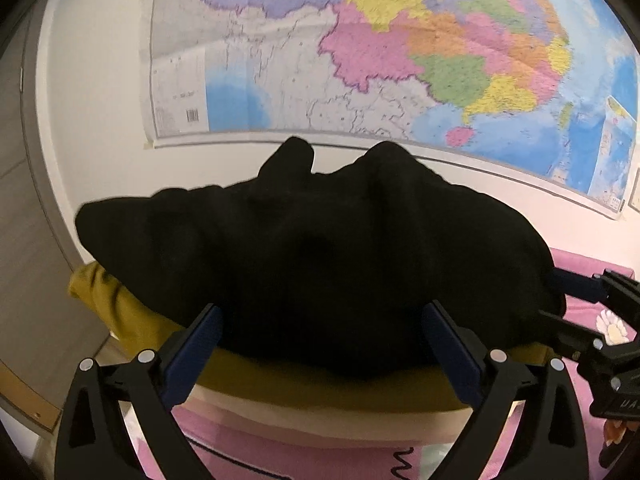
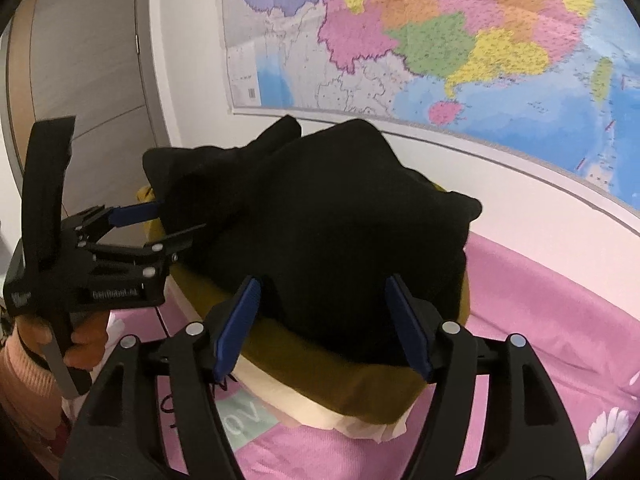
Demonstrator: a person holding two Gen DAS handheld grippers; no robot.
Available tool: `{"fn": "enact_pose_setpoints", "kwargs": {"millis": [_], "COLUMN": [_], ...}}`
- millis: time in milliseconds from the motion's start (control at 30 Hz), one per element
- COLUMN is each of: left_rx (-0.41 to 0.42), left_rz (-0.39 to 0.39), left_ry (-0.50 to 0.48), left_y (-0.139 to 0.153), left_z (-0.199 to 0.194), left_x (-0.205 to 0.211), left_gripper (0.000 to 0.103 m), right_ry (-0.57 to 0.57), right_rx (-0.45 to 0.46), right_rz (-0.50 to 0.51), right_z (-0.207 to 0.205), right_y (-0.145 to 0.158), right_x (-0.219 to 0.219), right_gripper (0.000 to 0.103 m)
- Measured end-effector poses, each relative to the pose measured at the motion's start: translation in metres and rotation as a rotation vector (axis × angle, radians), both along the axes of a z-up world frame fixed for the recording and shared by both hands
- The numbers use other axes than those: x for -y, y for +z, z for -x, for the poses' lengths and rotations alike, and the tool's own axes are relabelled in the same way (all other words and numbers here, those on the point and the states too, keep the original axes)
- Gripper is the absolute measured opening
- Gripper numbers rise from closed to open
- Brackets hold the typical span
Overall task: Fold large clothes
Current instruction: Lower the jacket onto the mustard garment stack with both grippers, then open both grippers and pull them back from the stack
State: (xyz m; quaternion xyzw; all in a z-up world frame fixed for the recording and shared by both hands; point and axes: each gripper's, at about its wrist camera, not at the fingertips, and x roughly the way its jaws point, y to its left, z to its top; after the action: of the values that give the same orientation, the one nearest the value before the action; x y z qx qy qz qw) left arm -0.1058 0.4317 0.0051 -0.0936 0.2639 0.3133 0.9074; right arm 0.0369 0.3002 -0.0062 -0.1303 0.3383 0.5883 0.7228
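Up close, a black, soft folded garment (image 1: 320, 264) lies bunched on top of a stack: under it a mustard-yellow folded cloth (image 1: 132, 320), and under that a cream-coloured folded piece (image 2: 304, 400). The stack rests on a pink bed cover printed with white daisies (image 2: 560, 320), close to a white wall that carries a large, many-coloured paper map (image 1: 400, 40).

The left gripper (image 1: 320, 340), black with blue pads, has its jaws spread wide on either side of the near edge of the black garment; the pads stand apart from the cloth's middle and pinch nothing. In the right wrist view that same gripper reaches in from the left, held by a hand (image 2: 80, 340) in a peach ribbed sleeve (image 2: 24, 392).

The right gripper (image 2: 324, 328) has its jaws parted too, straddling the near edge of the black garment with no grip on it. Its fingers enter the left wrist view from the right, beside the garment's right end. A grey door (image 2: 88, 60) stands at the far left.
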Motion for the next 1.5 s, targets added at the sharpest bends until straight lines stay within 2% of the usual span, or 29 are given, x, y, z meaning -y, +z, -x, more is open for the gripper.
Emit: {"fn": "enact_pose_setpoints", "kwargs": {"millis": [467, 1000, 1100, 1500], "left_rx": [0.031, 0.035, 0.030, 0.037], "left_rz": [-0.032, -0.031, -0.045, -0.018], "left_ry": [0.009, 0.061, 0.064, 0.075], "left_y": [0.008, 0.009, 0.009, 0.006], "left_z": [0.013, 0.045, 0.049, 0.062], "left_x": [0.048, 0.077, 0.083, 0.091], "left_gripper": [0.096, 0.096, 0.096, 0.096], "right_ry": [-0.014, -0.001, 0.002, -0.017], "right_rx": [0.033, 0.054, 0.047, 0.064], "right_rz": [-0.004, -0.034, -0.033, -0.029], "right_z": [0.016, 0.045, 0.048, 0.057], "right_y": [0.007, 0.018, 0.018, 0.024], "right_x": [0.031, 0.067, 0.072, 0.084], "right_gripper": [0.078, 0.097, 0.097, 0.097]}}
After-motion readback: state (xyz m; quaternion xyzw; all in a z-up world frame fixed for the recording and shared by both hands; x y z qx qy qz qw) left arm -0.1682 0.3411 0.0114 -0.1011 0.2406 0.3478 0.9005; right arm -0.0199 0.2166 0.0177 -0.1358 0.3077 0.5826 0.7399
